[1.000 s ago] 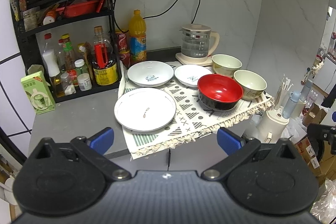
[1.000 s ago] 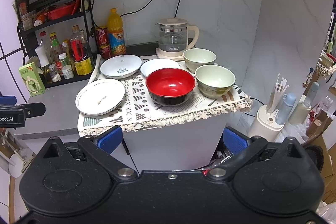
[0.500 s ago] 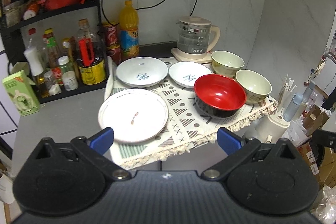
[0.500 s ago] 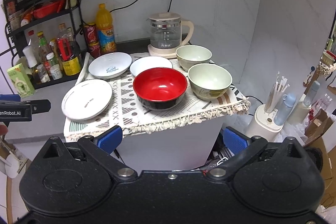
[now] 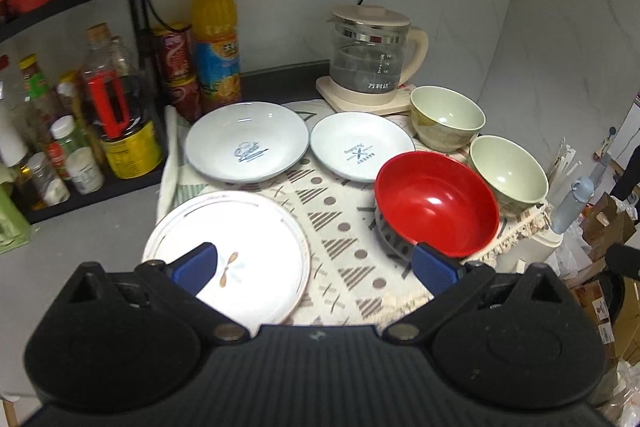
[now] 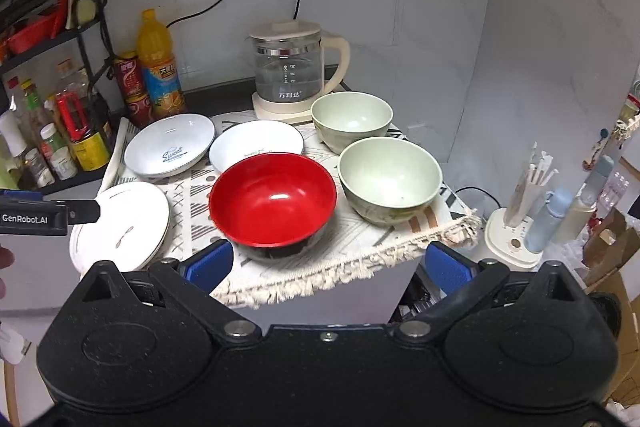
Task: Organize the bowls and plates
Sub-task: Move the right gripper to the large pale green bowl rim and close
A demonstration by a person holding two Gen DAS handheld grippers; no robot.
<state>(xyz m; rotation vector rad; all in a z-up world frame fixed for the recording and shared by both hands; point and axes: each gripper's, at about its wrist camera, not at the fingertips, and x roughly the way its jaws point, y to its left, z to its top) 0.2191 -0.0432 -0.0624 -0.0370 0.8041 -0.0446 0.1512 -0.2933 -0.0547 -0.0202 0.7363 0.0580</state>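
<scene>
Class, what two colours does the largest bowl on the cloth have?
The largest bowl is red inside and black outside, clearest in the right wrist view.

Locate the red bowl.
In both views the red bowl sits at the cloth's front edge, between the flat white plate and the nearer green bowl.

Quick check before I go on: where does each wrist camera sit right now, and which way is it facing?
Left wrist: behind the open left gripper, looking down at the flat white plate.
Right wrist: behind the open right gripper, facing the red bowl; the left gripper shows at its left edge.
Shared: red bowl, kettle, patterned cloth.
</scene>
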